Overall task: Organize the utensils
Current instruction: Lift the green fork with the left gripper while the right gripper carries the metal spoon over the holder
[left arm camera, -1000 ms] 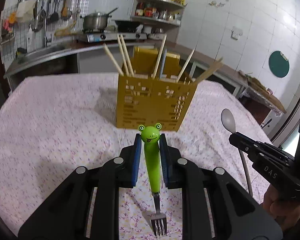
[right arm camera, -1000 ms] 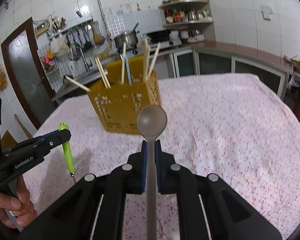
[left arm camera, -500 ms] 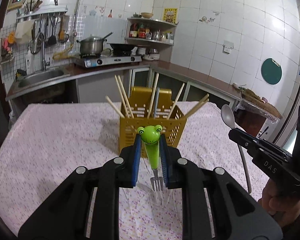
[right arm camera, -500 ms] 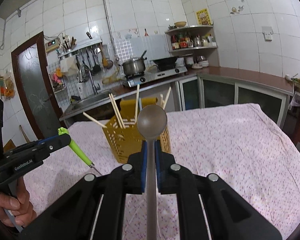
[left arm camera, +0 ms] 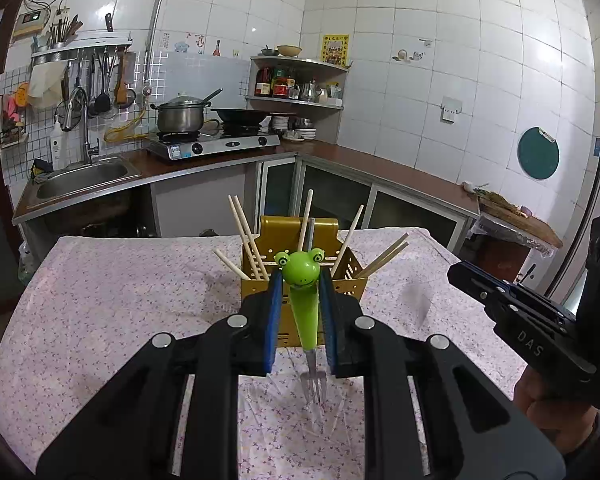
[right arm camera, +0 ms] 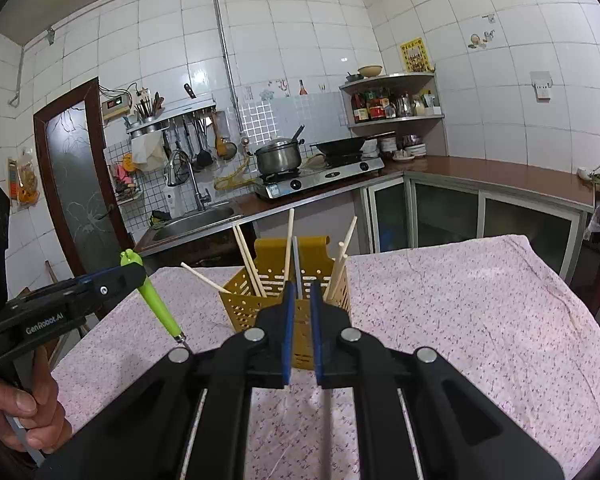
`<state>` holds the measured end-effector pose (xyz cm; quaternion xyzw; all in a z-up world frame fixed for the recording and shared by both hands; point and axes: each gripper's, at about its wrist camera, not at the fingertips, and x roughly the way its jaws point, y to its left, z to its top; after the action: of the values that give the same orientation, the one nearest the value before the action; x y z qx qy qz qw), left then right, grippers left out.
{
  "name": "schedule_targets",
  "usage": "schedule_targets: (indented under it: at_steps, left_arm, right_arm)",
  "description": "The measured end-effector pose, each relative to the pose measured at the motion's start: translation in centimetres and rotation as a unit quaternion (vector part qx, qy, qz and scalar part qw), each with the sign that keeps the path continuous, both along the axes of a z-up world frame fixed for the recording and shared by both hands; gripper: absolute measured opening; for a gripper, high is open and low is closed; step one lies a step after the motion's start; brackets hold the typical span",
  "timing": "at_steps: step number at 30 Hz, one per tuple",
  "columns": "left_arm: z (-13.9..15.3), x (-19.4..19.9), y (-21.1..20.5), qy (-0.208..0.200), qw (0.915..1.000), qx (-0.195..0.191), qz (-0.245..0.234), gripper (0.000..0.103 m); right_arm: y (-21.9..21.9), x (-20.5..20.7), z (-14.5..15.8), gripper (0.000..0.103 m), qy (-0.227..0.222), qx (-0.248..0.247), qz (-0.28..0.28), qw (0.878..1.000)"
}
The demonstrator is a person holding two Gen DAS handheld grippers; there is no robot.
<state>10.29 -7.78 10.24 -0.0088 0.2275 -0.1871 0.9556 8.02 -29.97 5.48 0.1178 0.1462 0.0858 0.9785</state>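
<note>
A kitchen table (left arm camera: 120, 300) under a flowered cloth, seen along two hand-held grippers. The left gripper (left arm camera: 300, 284) pinches a small fork (left arm camera: 305, 320) between its blue pads, gripping the fat green plastic handle just under the frog head on top. The fork hangs above the near half of the table, clear of the cloth. Its long axis is close to upright, with the frog head up and the metal tines (left arm camera: 312, 384) pointing down. From the right wrist view it leans, tines angled down towards the middle of the table. It looks light and stiff. The smooth, tapering handle could slip or pivot in a loose grip, so the thick upper part where it is now held seems the best hold. The tines are thin and sharp, so lowering them gently seems wise. A yellow slotted utensil caddy (left arm camera: 284, 226) stands beyond the fork, towards the far edge of the table and about midway across, well apart from both side edges. Pale chopsticks (left arm camera: 244, 232) fan out of its open top. The right gripper (right arm camera: 301, 292) points at the caddy with its fingers drawn close together. Only a faint blur shows below them, so whether they hold anything cannot be told. A person's hand (right arm camera: 24, 412) grips the left gripper's handle.
</note>
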Motion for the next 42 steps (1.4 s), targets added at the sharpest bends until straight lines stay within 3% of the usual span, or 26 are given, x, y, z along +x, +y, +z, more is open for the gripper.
schedule_targets:
  at_steps: [4, 10, 13, 23, 27, 30, 34, 37, 42]
  left_arm:
    - [0.0, 0.2, 0.5, 0.003, 1.0, -0.001, 0.005, 0.017]
    - [-0.7, 0.7, 1.7, 0.013, 0.9998, -0.004, 0.017, 0.017]
    - [-1.3, 1.1, 1.8, 0.02, 0.9997, -0.003, 0.016, 0.017]
    - [-2.7, 2.7, 1.7, 0.041, 0.9991, -0.004, 0.01, 0.017]
    - [-3.0, 3.5, 1.7, 0.049, 0.9987, -0.003, 0.012, 0.017]
    - [-3.2, 3.9, 1.8, 0.051, 0.9986, -0.004, 0.015, 0.017]
    - [-3.5, 3.9, 1.6, 0.053, 0.9985, -0.001, 0.016, 0.017]
    - [-3.5, 3.9, 1.5, 0.054, 0.9984, -0.002, 0.017, 0.017]
    - [-3.4, 3.4, 1.7, 0.051, 0.9985, -0.002, 0.019, 0.017]
  right_arm:
    - [0.0, 0.4, -0.7, 0.008, 0.014, -0.008, -0.002, 1.0]
    - [-1.3, 3.7, -5.7, 0.01, 0.136, -0.027, -0.011, 0.99]
    - [-1.9, 5.4, -9.1, 0.031, 0.198, -0.026, -0.016, 0.98]
    - [-1.5, 10.7, -15.7, 0.027, 0.315, -0.034, -0.041, 0.948]
    - [-0.4, 11.5, -16.0, 0.013, 0.309, -0.077, -0.057, 0.946]
    - [-0.4, 12.0, -15.9, 0.008, 0.305, -0.076, -0.055, 0.948]
    - [-0.6, 11.3, -14.2, 0.006, 0.268, -0.06, -0.049, 0.96]
    - [-1.0, 9.6, -12.0, 0.003, 0.214, -0.033, -0.038, 0.975]
    - [-1.6, 7.1, -8.9, 0.003, 0.147, -0.011, -0.041, 0.988]
